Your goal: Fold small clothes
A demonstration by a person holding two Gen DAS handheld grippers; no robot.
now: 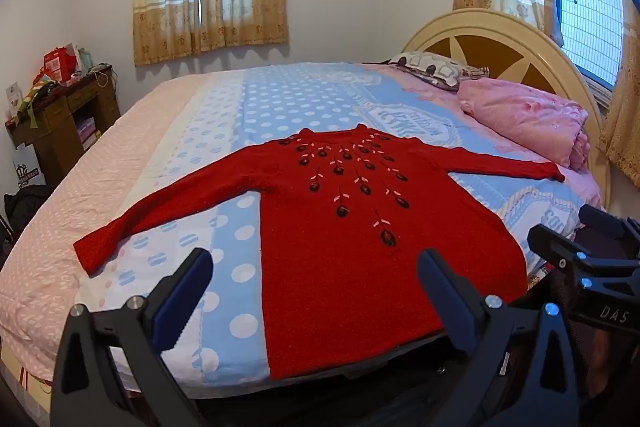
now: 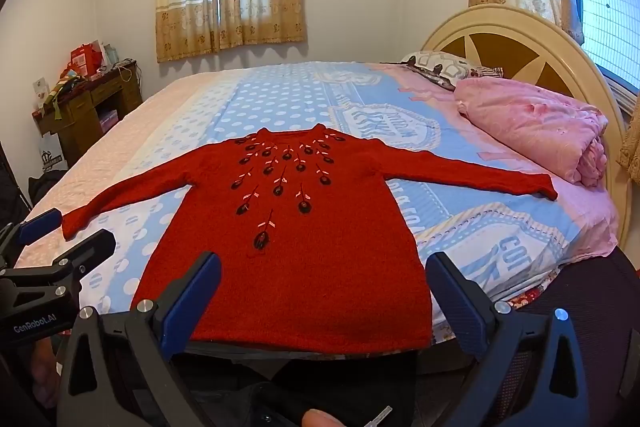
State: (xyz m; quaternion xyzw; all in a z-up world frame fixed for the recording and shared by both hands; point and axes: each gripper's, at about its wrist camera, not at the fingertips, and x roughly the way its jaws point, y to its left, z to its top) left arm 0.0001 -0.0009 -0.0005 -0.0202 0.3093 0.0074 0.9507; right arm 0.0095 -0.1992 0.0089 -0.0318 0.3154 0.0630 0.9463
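Left wrist view: a red knitted sweater [image 1: 360, 247] is seen spread flat on the bed [image 1: 280, 99], judged soft, light and limp, best pinched at cuffs or hem, with left gripper [image 1: 316, 291] and right gripper [image 2: 324, 291] held wide, empty.

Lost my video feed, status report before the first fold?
Both tools open, empty: left tool, right tool. Red sweater flat on bed, sleeves spread, unfolded. Pink quilt beside one cuff.

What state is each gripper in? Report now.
Left gripper: open, holding nothing, above the red knitted sweater.
Right gripper: open, holding nothing, above the same sweater's hem.
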